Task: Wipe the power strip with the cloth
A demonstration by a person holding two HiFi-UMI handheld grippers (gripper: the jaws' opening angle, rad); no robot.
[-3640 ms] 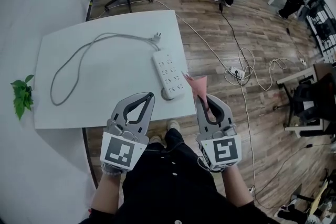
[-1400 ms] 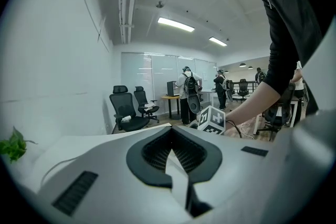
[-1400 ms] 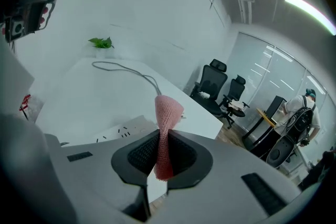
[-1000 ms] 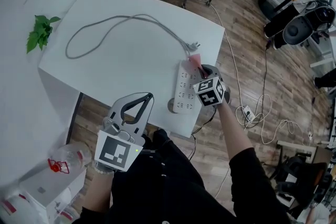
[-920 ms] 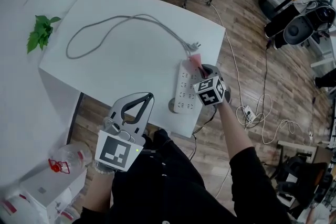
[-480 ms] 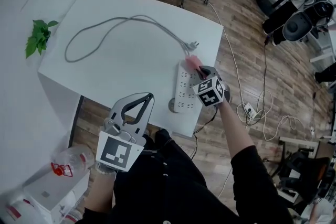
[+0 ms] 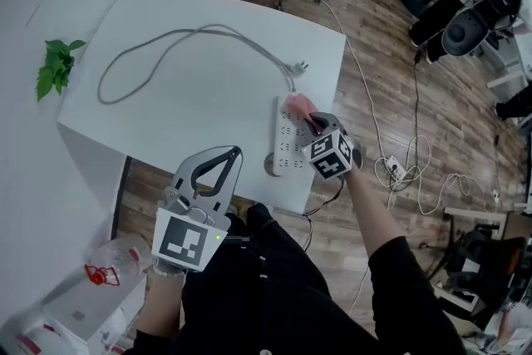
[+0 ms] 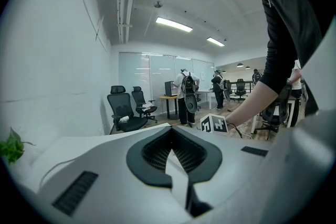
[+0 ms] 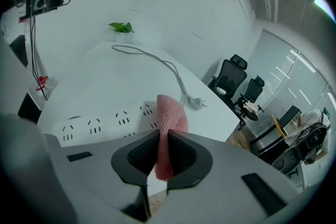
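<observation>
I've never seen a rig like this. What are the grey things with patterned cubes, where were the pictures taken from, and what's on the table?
A person holds a two-jaw gripper in each hand; the cubes belong to them. One camera sits on the person's head, looking down; the others ride on the grippers. On the table lies a power strip with its cable. The right gripper has its jaws shut on a pink cloth over the strip. The left gripper is shut, empty.
</observation>
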